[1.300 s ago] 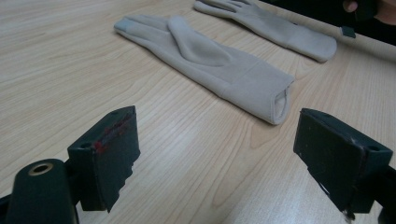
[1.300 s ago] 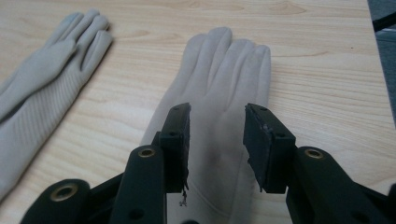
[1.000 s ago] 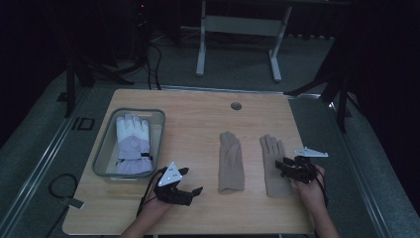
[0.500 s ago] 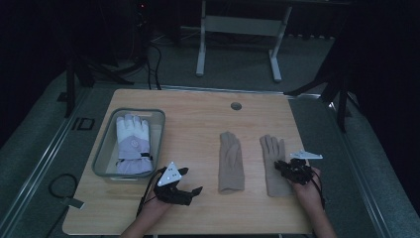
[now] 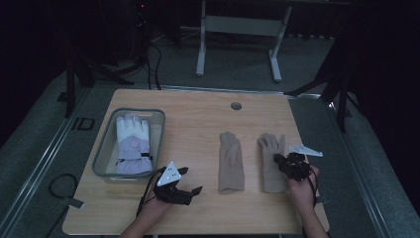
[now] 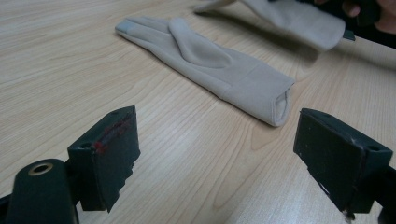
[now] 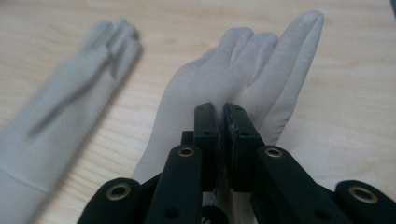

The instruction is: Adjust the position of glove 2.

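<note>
Two beige knit gloves lie side by side on the wooden table [image 5: 198, 124], fingers pointing away. My right gripper [image 5: 281, 161] [image 7: 221, 116] is shut on the palm of the right beige glove [image 5: 270, 151] [image 7: 261, 60]. In the left gripper view that glove's [image 6: 299, 18] cuff end hangs a little above the table with a shadow under it. The left beige glove [image 5: 231, 163] [image 6: 210, 60] lies flat with its cuff toward me. My left gripper [image 5: 190, 180] [image 6: 219, 130] is open, low over bare wood left of that cuff, holding nothing.
A clear plastic bin [image 5: 101, 148] at the table's left holds a white and lavender ski glove [image 5: 131, 141]. A round cable hole [image 5: 236, 106] sits near the far edge. Dark floor and a metal stand leg [image 5: 200, 44] lie beyond the table.
My right gripper has shifted slightly left and away over the right beige glove. The left gripper has stayed where it was.
</note>
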Tool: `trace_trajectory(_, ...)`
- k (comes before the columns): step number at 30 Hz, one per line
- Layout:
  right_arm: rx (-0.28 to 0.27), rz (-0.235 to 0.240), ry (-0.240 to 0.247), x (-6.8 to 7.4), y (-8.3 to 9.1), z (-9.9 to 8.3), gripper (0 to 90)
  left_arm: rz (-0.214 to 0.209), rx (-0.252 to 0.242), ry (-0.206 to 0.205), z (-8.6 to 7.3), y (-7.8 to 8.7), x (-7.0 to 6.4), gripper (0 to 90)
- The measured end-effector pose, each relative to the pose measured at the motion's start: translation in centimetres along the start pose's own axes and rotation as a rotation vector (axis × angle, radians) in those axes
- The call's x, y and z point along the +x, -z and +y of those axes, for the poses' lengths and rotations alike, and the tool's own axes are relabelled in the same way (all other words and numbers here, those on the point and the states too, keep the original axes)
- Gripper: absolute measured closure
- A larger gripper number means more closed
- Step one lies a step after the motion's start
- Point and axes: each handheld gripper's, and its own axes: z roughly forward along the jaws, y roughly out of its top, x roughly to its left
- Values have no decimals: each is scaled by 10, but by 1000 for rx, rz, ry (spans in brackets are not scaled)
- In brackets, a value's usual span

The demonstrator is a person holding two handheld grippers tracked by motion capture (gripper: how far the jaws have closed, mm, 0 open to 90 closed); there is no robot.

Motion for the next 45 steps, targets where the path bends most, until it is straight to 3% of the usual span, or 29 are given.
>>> trace_trajectory(3, -16, -13, 5, 6, 3, 7, 844, 0, 1, -3, 0, 0, 0, 143)
trace_trajectory(10, -64, 5, -37, 28, 9, 29, 844, 2, -6, -1, 1, 1, 0, 143)
trace_trajectory(23, -95, 82, -32, 83, 1, 52, 843, 3, -11, -1, 1, 3, 0, 144)
trace_trajectory(33, -66, 113, -29, 118, -20, 47, 841, 2, -20, -2, 2, 6, 1, 144)
trace_trajectory(45, 19, 101, -63, 120, -49, 20, 838, 2, -14, -2, 1, 5, 1, 143)
